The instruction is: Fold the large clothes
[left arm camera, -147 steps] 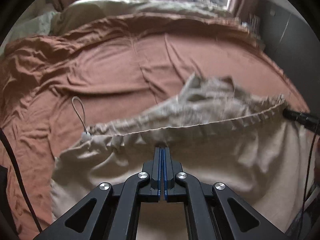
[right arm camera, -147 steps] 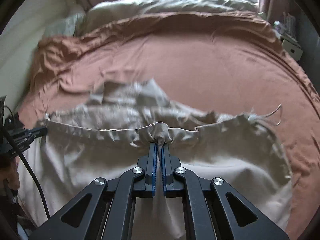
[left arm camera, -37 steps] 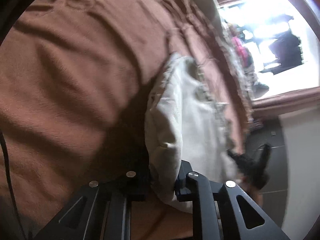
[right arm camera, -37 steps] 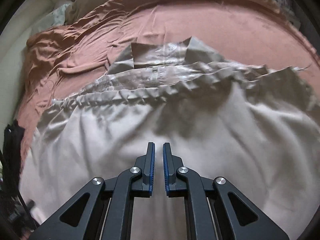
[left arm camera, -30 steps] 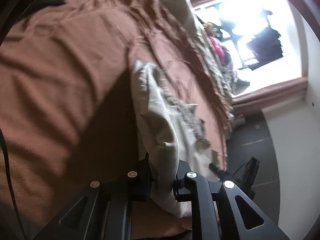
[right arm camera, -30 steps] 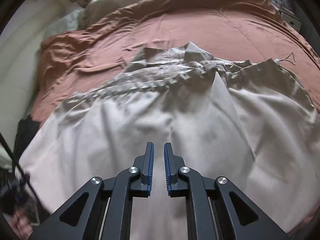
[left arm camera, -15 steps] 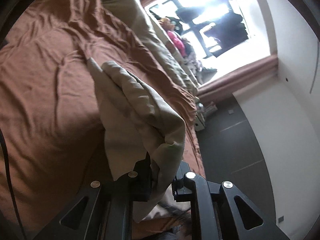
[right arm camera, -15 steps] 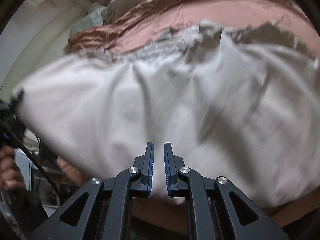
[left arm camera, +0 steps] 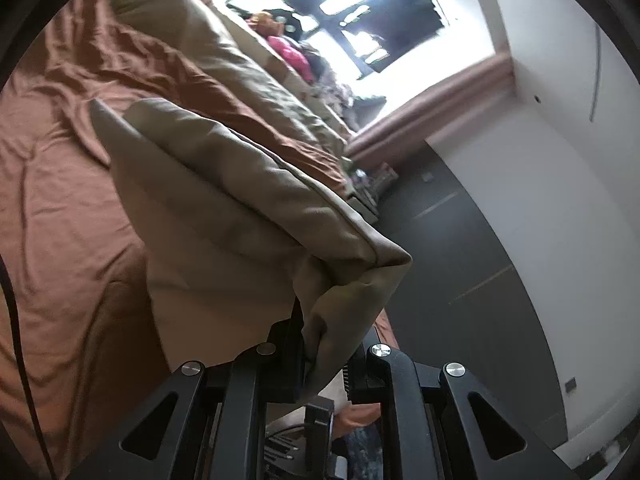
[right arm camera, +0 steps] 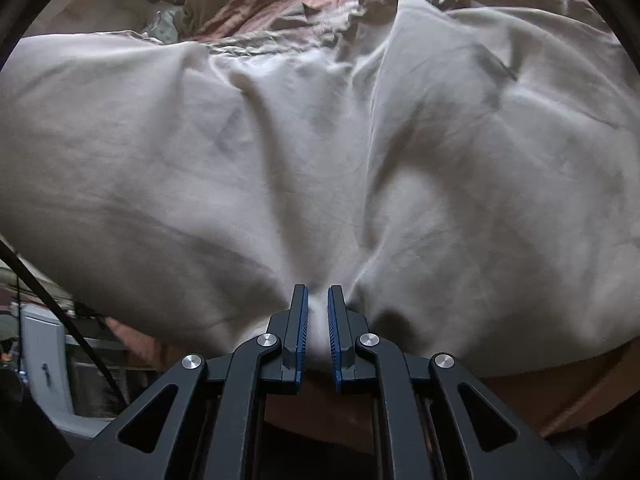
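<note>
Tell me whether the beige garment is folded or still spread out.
Partly folded: the beige garment hangs doubled over from the left gripper, with its layered edges showing.

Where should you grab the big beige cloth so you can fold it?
Probably by its near hem. Both grippers already do this: the left gripper pinches a bunched corner of the beige cloth, and the right gripper pinches the near edge further along. Come in from the bed's near side, jaws along the brown sheet; the far gathered edge is crumpled and hard to pinch.
</note>
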Tool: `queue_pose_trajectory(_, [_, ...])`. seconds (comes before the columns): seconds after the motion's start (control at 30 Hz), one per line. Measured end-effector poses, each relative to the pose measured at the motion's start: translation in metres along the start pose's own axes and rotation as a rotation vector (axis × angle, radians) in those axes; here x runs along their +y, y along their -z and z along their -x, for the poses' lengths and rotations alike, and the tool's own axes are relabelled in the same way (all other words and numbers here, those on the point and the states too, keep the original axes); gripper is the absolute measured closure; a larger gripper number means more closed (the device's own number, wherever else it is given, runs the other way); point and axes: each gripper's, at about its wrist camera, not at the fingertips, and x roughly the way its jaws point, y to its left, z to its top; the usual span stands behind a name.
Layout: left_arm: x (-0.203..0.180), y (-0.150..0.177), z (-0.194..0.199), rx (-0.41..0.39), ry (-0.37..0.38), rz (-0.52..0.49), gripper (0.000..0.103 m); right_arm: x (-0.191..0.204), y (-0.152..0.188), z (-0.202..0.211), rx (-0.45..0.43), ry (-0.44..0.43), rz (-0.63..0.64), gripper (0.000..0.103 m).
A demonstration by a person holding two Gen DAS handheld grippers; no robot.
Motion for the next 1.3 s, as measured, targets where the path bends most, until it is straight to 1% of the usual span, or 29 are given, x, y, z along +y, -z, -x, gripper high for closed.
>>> queue_pose_trajectory(0.1, [-0.023, -0.004, -0.015, 0.019, 0.014, -0.034, 0.089, -0.012, -0.003, 0.028, -0.049, -0.023, -0.007, 0.096])
queue_pose_trajectory(0.27, [-0.059, -0.006, -0.056, 0.075, 0.019, -0.094, 0.089, -0.052, 0.000, 0.092, -0.171, -0.062, -0.061, 0.096])
queue_pose_trajectory(0.37, [-0.074, -0.004, -0.088, 0.121, 0.022, -0.119, 0.089, -0.089, 0.010, 0.134, -0.246, -0.056, -0.112, 0.096])
queue_pose_trajectory(0.47, [-0.086, 0.003, -0.124, 0.176, 0.022, -0.145, 0.088, -0.128, 0.030, 0.171, -0.298, -0.048, -0.178, 0.095])
queue_pose_trajectory(0.53, [-0.093, 0.010, -0.144, 0.212, 0.020, -0.161, 0.088, -0.147, 0.038, 0.184, -0.321, -0.051, -0.218, 0.095])
queue_pose_trajectory(0.6, [-0.100, 0.020, -0.173, 0.261, 0.008, -0.184, 0.088, -0.165, 0.048, 0.197, -0.341, -0.044, -0.255, 0.095])
queue_pose_trajectory(0.63, [-0.103, 0.027, -0.187, 0.285, -0.002, -0.201, 0.088, -0.169, 0.054, 0.203, -0.348, -0.041, -0.269, 0.088])
queue_pose_trajectory(0.67, [-0.106, 0.035, -0.199, 0.310, -0.012, -0.218, 0.088, -0.179, 0.060, 0.208, -0.356, -0.041, -0.287, 0.069])
queue_pose_trajectory(0.7, [-0.107, 0.042, -0.209, 0.331, -0.019, -0.229, 0.088, -0.184, 0.064, 0.211, -0.366, -0.042, -0.299, 0.059])
queue_pose_trajectory(0.73, [-0.110, 0.051, -0.220, 0.358, -0.027, -0.243, 0.088, -0.188, 0.070, 0.216, -0.383, -0.039, -0.310, 0.045])
queue_pose_trajectory(0.93, [-0.114, 0.107, -0.277, 0.508, -0.082, -0.322, 0.088, -0.209, 0.092, 0.235, -0.404, -0.034, -0.363, 0.044])
queue_pose_trajectory(0.97, [-0.113, 0.119, -0.287, 0.541, -0.097, -0.344, 0.085, -0.211, 0.093, 0.236, -0.403, -0.032, -0.373, 0.044])
queue_pose_trajectory(1.0, [-0.113, 0.129, -0.294, 0.565, -0.106, -0.363, 0.077, -0.214, 0.095, 0.237, -0.401, -0.032, -0.379, 0.044])
queue_pose_trajectory(1.03, [-0.112, 0.137, -0.301, 0.594, -0.112, -0.377, 0.072, -0.214, 0.093, 0.235, -0.397, -0.031, -0.379, 0.044])
queue_pose_trajectory(1.1, [-0.110, 0.148, -0.307, 0.633, -0.099, -0.372, 0.049, -0.211, 0.095, 0.238, -0.388, -0.040, -0.371, 0.044])
queue_pose_trajectory(1.13, [-0.108, 0.150, -0.308, 0.654, -0.074, -0.355, 0.044, -0.210, 0.094, 0.238, -0.386, -0.047, -0.363, 0.044])
queue_pose_trajectory(1.2, [-0.108, 0.151, -0.306, 0.660, -0.042, -0.345, 0.029, -0.207, 0.088, 0.239, -0.386, -0.059, -0.340, 0.044])
queue_pose_trajectory(1.23, [-0.106, 0.146, -0.299, 0.646, -0.043, -0.345, 0.025, -0.206, 0.085, 0.239, -0.388, -0.065, -0.328, 0.044])
queue_pose_trajectory(1.27, [-0.105, 0.143, -0.294, 0.629, -0.047, -0.343, 0.018, -0.204, 0.081, 0.237, -0.387, -0.070, -0.318, 0.044])
queue_pose_trajectory(1.3, [-0.104, 0.139, -0.287, 0.608, -0.048, -0.338, 0.015, -0.202, 0.077, 0.238, -0.383, -0.073, -0.305, 0.044])
